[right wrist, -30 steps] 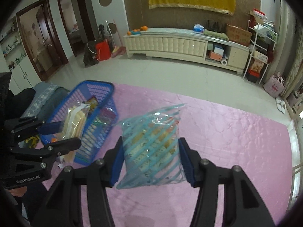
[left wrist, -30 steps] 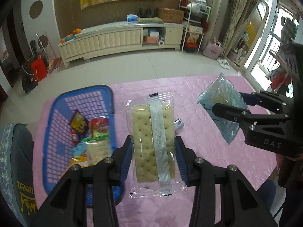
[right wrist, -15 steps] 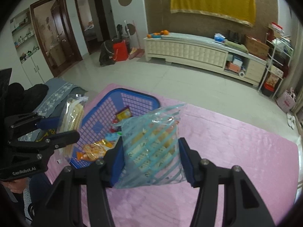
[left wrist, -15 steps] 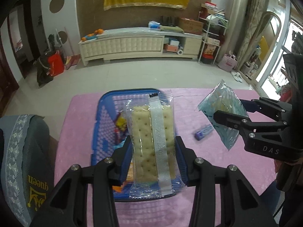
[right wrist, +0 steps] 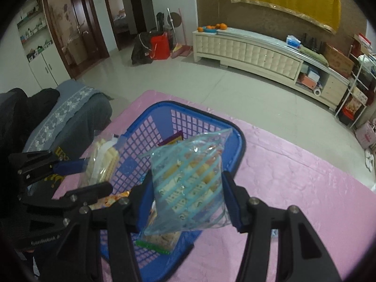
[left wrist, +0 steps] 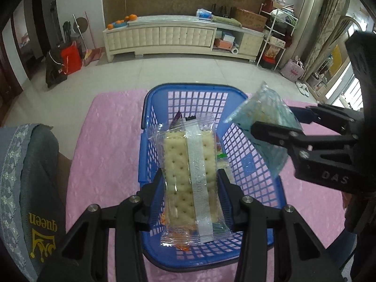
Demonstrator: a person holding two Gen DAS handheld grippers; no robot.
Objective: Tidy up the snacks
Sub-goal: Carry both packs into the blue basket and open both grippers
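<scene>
My left gripper is shut on a clear pack of crackers and holds it above the blue mesh basket. My right gripper is shut on a blue-striped bag of biscuits, held over the basket's right side. The right gripper with its bag shows at the right of the left wrist view. The left gripper with the crackers shows at the left of the right wrist view. Several snack packs lie in the basket.
The basket stands on a pink tablecloth. A grey chair back with a "queen" cushion is close at the left. Beyond the table lie a tiled floor and a long white cabinet.
Both grippers have moved left with their packs, from over the pink cloth to over the basket. The basket now sits centred under the crackers.
</scene>
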